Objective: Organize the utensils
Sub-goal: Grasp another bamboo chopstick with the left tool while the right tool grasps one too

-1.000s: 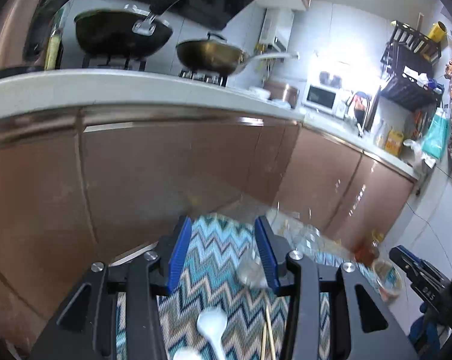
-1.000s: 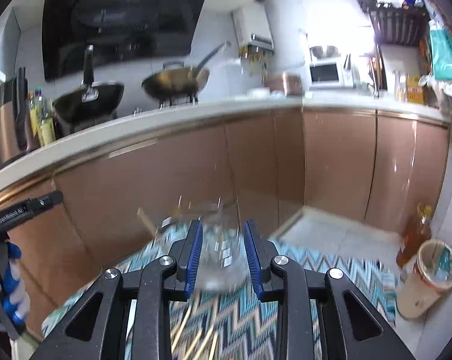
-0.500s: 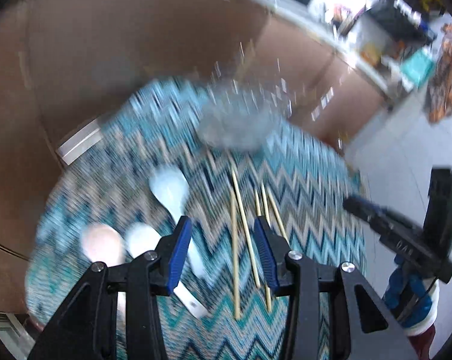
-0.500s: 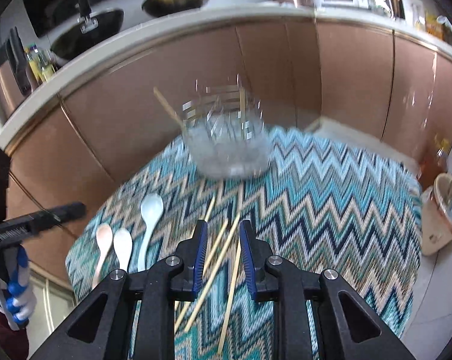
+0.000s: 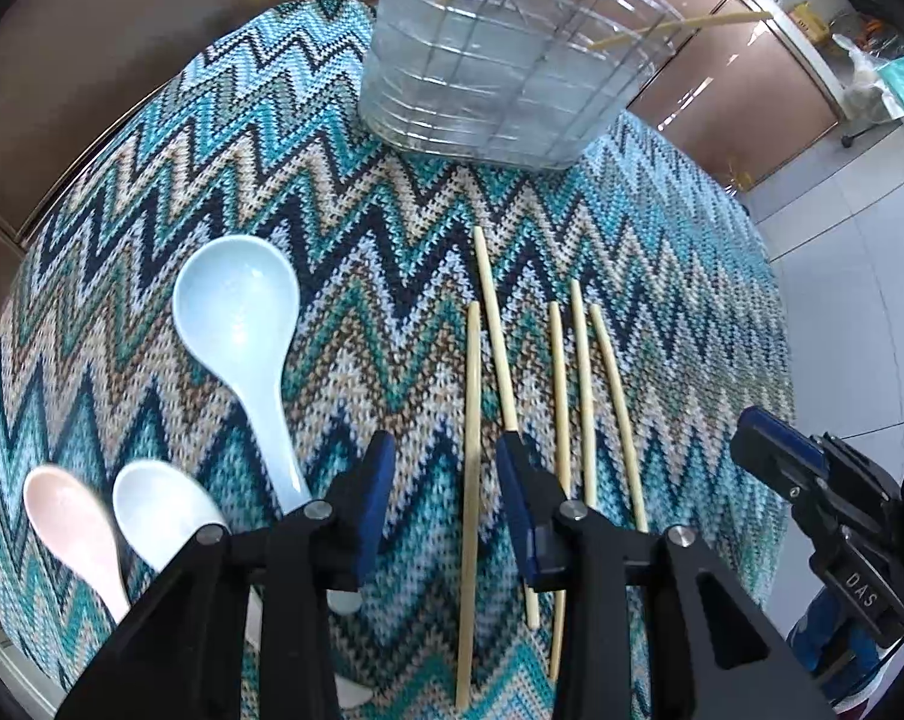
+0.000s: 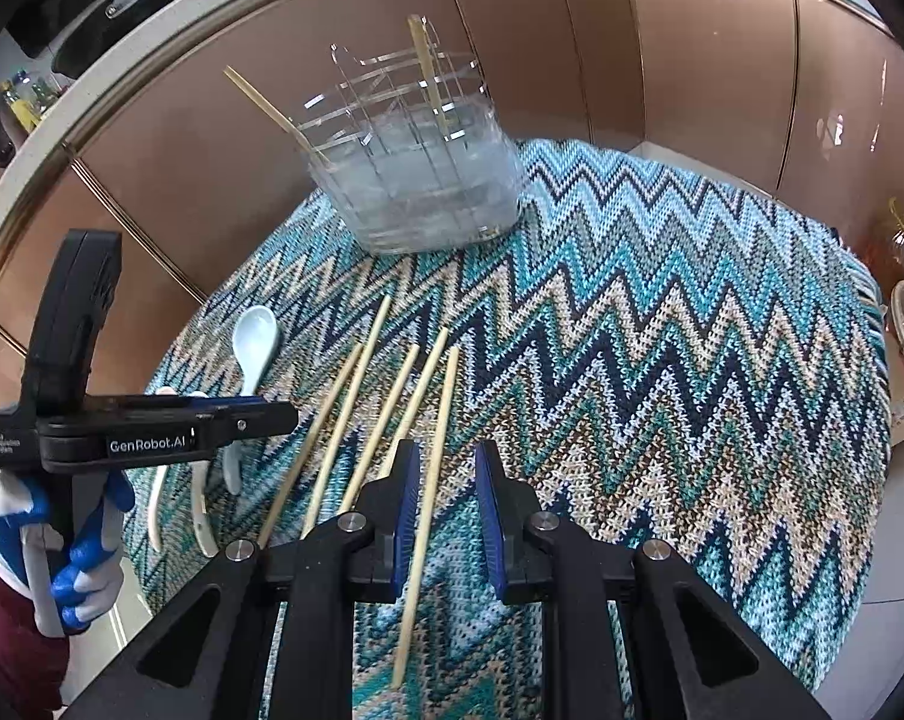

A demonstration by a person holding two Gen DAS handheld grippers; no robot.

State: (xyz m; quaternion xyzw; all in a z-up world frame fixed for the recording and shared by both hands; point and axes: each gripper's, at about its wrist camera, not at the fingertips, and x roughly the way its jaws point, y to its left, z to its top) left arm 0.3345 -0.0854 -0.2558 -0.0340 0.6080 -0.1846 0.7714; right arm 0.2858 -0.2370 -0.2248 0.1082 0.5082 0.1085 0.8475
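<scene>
I had both jaws closing, unpinched, left gripper [image 5: 446, 480] and right gripper [image 6: 446, 492] each straddling a light, stiff chopstick [image 6: 429, 498] mid-shaft.

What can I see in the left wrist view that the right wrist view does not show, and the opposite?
Only the left wrist view: the bowls of the pink spoon and white spoon.
Only the right wrist view: a gloved hand holding the left gripper, and a black pan.
Both: the clear holder, light blue spoon, five chopsticks and zigzag cloth.
</scene>
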